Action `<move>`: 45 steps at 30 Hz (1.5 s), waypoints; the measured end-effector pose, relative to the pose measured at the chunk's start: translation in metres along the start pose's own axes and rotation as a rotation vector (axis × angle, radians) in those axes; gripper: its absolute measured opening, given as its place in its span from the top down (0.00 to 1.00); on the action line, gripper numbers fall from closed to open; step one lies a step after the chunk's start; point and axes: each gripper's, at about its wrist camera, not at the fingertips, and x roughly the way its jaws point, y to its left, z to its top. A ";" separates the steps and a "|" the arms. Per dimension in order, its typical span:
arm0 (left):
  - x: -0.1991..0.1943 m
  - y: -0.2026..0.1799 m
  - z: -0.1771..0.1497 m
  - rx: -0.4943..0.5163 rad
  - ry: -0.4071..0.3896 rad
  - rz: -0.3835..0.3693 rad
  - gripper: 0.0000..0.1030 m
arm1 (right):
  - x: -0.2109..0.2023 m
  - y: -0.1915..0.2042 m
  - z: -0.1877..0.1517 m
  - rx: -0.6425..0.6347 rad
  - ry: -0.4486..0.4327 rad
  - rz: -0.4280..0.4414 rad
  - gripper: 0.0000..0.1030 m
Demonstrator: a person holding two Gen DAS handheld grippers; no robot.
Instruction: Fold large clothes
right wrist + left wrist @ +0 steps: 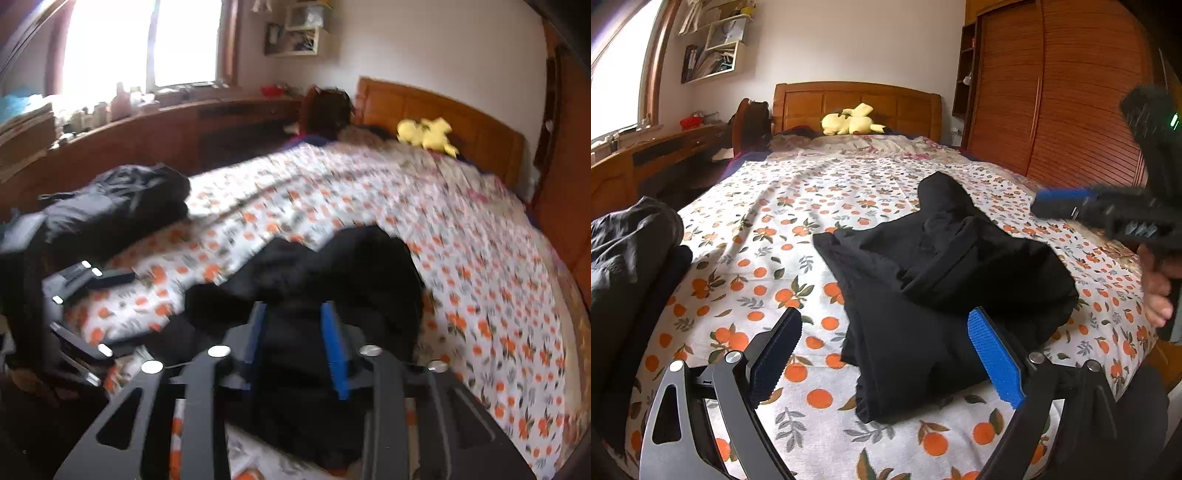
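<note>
My left gripper [884, 354] hangs low over the near end of the bed [798, 206], fingers spread wide with nothing between them. The black garment [934, 280] lies in a loose, partly folded heap on the bedspread, right of centre, its near edge sitting between and just past my left fingertips; I can't tell whether the blue pad touches it. In the left view, my right gripper [1039, 201] floats above the far right side of the garment. In the right view, that same gripper [295, 332] has its blue pads only part way apart, with black cloth showing between them, but the frame is blurred and I can't tell whether they pinch it.

The bedspread is white, printed all over with oranges and leaves, and rumpled toward the head. A second dark pile of clothes [624, 266] sits at the bed's left edge. A yellow plush [851, 120] lies against the wooden headboard [857, 98]. A bright window [110, 40] lights the left wall above a long wooden desk [147, 125] crowded with small items, with shelves [713, 48] mounted beside it. A slatted wooden wardrobe [1052, 92] fills the right wall.
</note>
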 end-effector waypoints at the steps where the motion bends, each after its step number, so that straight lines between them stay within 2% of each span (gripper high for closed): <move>1: -0.001 -0.002 0.002 0.000 -0.004 -0.004 0.10 | 0.006 -0.006 -0.008 0.011 0.024 -0.002 0.78; 7: -0.004 -0.014 0.012 -0.002 -0.031 -0.032 0.10 | 0.026 -0.009 -0.038 0.034 0.076 0.067 0.78; 12: 0.008 -0.023 0.015 -0.001 -0.014 -0.040 0.10 | 0.039 -0.011 -0.051 0.052 0.083 0.117 0.78; 25: 0.055 -0.036 0.012 0.031 0.073 0.066 0.12 | 0.025 -0.018 -0.064 0.001 0.029 0.133 0.78; 27: 0.058 -0.039 0.013 0.040 0.084 0.077 0.24 | 0.018 -0.022 -0.063 0.012 0.016 0.145 0.76; 30: 0.058 -0.044 0.014 0.058 0.103 0.095 0.39 | 0.005 -0.030 -0.063 0.015 -0.018 0.135 0.67; 31: 0.057 -0.047 0.014 0.064 0.104 0.103 0.41 | 0.002 -0.032 -0.063 0.017 -0.027 0.135 0.67; 34: 0.056 -0.051 0.013 0.063 0.119 0.093 0.56 | -0.003 -0.041 -0.066 0.023 -0.039 0.135 0.67; 36: 0.056 -0.056 0.013 0.065 0.133 0.074 0.79 | -0.003 -0.046 -0.068 0.028 -0.039 0.132 0.67; 37: 0.057 -0.059 0.014 0.074 0.143 0.068 0.84 | -0.002 -0.048 -0.069 0.032 -0.039 0.133 0.67; 38: 0.057 -0.062 0.015 0.080 0.147 0.064 0.94 | -0.002 -0.050 -0.069 0.036 -0.038 0.130 0.67; 41: 0.053 -0.067 0.019 0.099 0.143 0.067 0.97 | -0.001 -0.053 -0.068 0.045 -0.044 0.133 0.67; 45: 0.030 -0.063 0.031 0.072 0.078 0.079 0.97 | -0.002 -0.050 -0.066 0.046 -0.063 0.153 0.67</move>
